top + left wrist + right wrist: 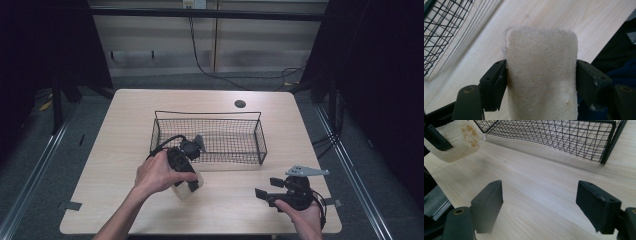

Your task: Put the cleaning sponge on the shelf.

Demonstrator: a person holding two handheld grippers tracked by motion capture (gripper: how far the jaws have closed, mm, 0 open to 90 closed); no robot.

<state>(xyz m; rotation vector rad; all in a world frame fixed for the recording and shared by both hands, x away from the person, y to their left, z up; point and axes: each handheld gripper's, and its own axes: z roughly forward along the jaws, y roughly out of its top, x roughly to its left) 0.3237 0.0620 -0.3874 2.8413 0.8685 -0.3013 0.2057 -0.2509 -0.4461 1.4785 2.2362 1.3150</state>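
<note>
Pale wood table (125, 150) — left claw (541, 75) clamps loofah (541, 70), right claw (549, 205) apart.

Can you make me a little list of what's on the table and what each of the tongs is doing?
held thing: pale loofah sponge
left tongs: shut on the loofah sponge, lifted off the table in the right gripper view
right tongs: open, nothing between the jaws, above bare wood
basket: black wire, looks empty, in the middle of the table
table: light wood
sponge versus basket: outside it, near its front left corner
</note>
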